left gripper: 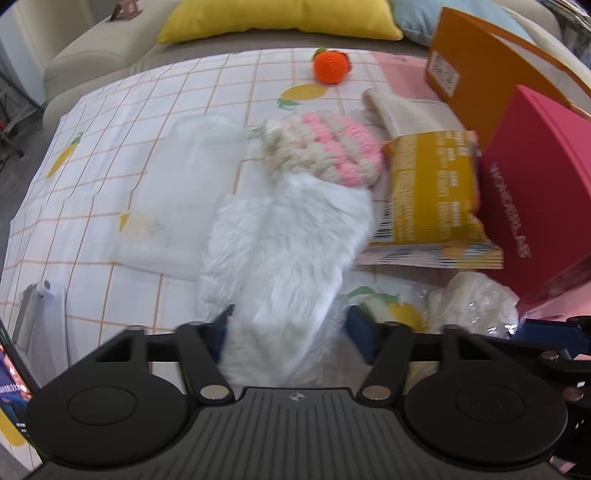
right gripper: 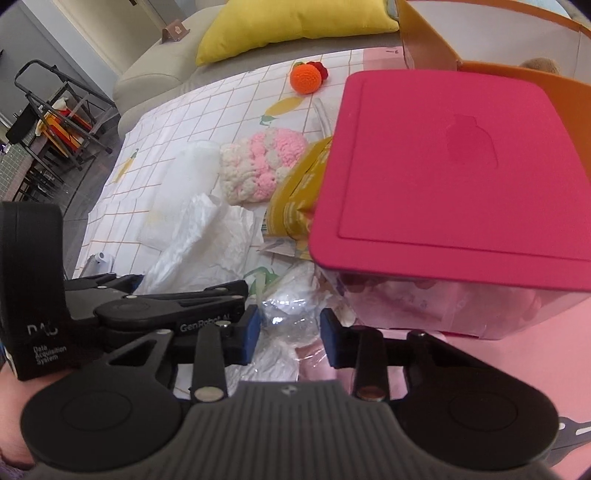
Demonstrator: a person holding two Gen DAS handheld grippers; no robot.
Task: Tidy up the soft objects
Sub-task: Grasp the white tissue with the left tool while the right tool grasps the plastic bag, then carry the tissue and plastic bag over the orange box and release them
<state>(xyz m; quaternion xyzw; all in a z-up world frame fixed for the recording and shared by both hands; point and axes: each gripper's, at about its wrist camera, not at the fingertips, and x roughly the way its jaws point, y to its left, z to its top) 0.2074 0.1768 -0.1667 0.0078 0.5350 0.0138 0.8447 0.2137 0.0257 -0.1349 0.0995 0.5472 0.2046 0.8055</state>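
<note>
L claw pinching white plastic bag; R claw spread over crinkled clear bag.
White bag drapes fwd to pink-cream knit piece on checked surface, next to yellow snack pack & pink-lidded box.

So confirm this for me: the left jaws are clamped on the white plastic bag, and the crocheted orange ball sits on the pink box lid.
One thing is wrong: the crocheted orange ball lies on the checked cloth near the yellow cushion, not on the pink box lid. Both wrist views show it. The rest holds: the left gripper has its jaws closed on the white plastic bag.
</note>
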